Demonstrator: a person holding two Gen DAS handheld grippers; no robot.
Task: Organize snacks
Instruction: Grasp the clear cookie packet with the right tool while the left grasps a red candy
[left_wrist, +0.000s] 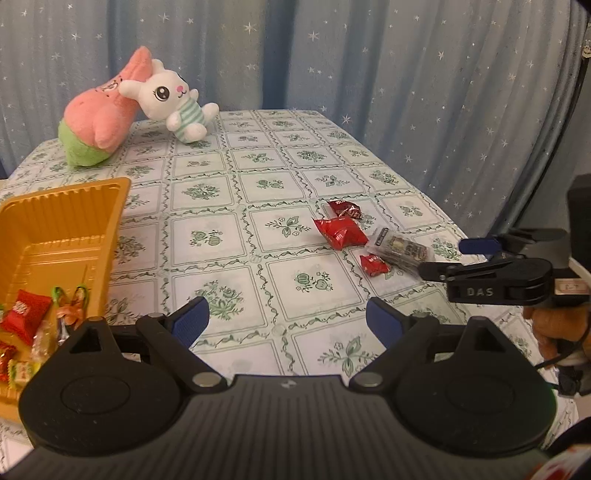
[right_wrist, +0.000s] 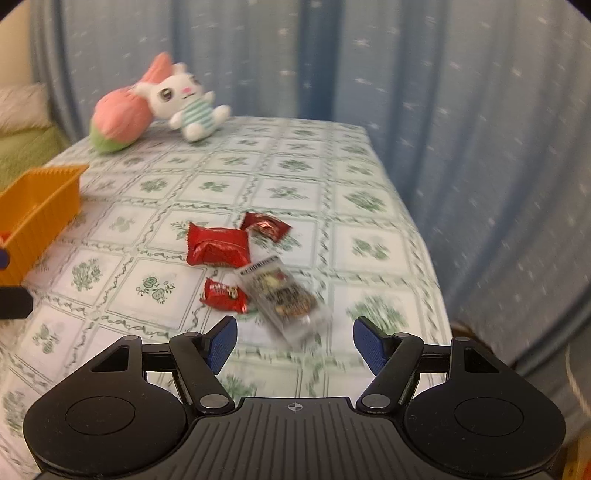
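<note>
Several snacks lie on the tablecloth: a large red packet (right_wrist: 218, 246), a dark red packet (right_wrist: 266, 225), a small red candy (right_wrist: 224, 295) and a clear wrapped nut bar (right_wrist: 284, 297). They also show in the left wrist view: large red packet (left_wrist: 340, 232), clear bar (left_wrist: 400, 249). My right gripper (right_wrist: 294, 341) is open, just short of the clear bar; in the left wrist view it (left_wrist: 443, 256) sits at the bar's right end. My left gripper (left_wrist: 286, 319) is open and empty over bare cloth. An orange tray (left_wrist: 55, 236) at the left holds several candies (left_wrist: 26, 314).
A pink plush (left_wrist: 98, 118) and a white bunny plush (left_wrist: 170, 99) lie at the table's far left. Blue starred curtains hang behind. The table's right edge (right_wrist: 417, 236) drops off close to the snacks. The tray also shows in the right wrist view (right_wrist: 40, 210).
</note>
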